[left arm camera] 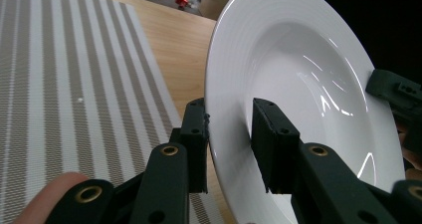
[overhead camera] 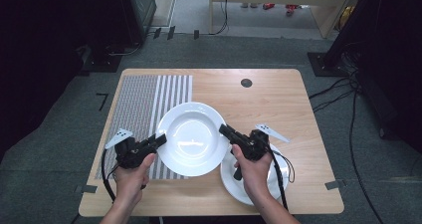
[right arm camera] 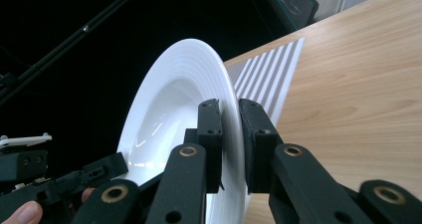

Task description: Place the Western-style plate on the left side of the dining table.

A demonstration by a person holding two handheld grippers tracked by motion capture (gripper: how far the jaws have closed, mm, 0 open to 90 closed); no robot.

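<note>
Item: white deep plate [overhead camera: 191,138], being held off the table [overhead camera: 278,99] by both grippers, partly over the striped placemat [overhead camera: 144,104]. Left gripper [overhead camera: 160,140]: jaws being clamped on plate's left rim. Right gripper [overhead camera: 224,131]: jaws being clamped narrow on plate's right rim. Second white plate [overhead camera: 234,184]: being left flat on table, just beside held plate, under the right hand [overhead camera: 254,171]. Placemat: lying on table's left part.
</note>
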